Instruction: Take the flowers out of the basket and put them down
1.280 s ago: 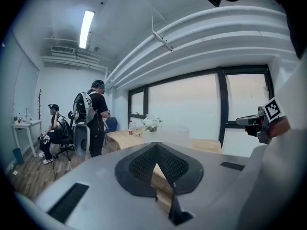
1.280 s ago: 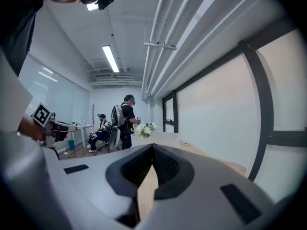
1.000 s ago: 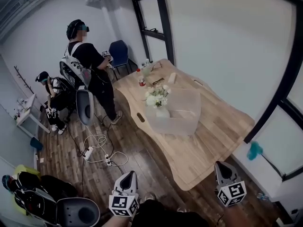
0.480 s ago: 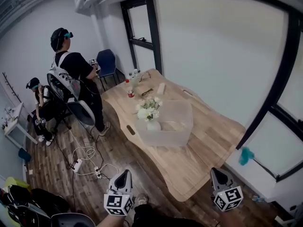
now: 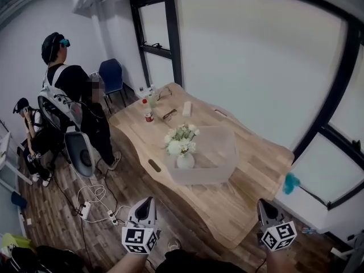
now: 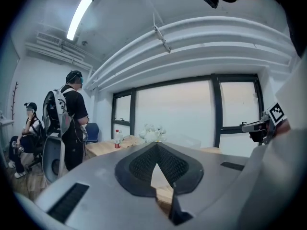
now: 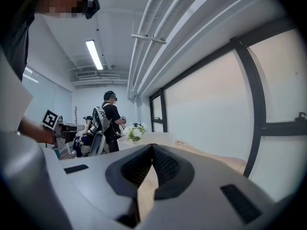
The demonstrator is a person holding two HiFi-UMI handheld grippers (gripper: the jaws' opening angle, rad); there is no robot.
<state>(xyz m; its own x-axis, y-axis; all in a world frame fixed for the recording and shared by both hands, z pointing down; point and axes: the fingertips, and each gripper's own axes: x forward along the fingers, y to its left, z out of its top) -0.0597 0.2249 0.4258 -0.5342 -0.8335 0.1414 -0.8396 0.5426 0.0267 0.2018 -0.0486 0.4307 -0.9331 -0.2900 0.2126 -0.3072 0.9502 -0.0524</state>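
Observation:
White flowers (image 5: 181, 141) stand in a white vase inside a translucent basket (image 5: 219, 152) on the wooden table (image 5: 256, 164). Both grippers are low at the near edge of the head view, well short of the table. My left gripper (image 5: 146, 201) is shut, with nothing between its tips. My right gripper (image 5: 263, 203) is also shut and empty. In the left gripper view the flowers (image 6: 152, 131) show far off above the closed jaws. In the right gripper view the flowers (image 7: 135, 131) and the basket (image 7: 156, 138) lie far ahead.
A red-capped bottle (image 5: 147, 114) and small items sit at the table's far end. One person (image 5: 68, 90) stands left of the table, another (image 5: 28, 132) sits behind a grey chair (image 5: 79, 152). Cables and a power strip (image 5: 85, 208) lie on the floor. A teal duster (image 5: 291, 182) rests on the ledge at right.
The head view has swung, so the table, basket and people have slid left in it. Both grippers stay low at the bottom edge, shut.

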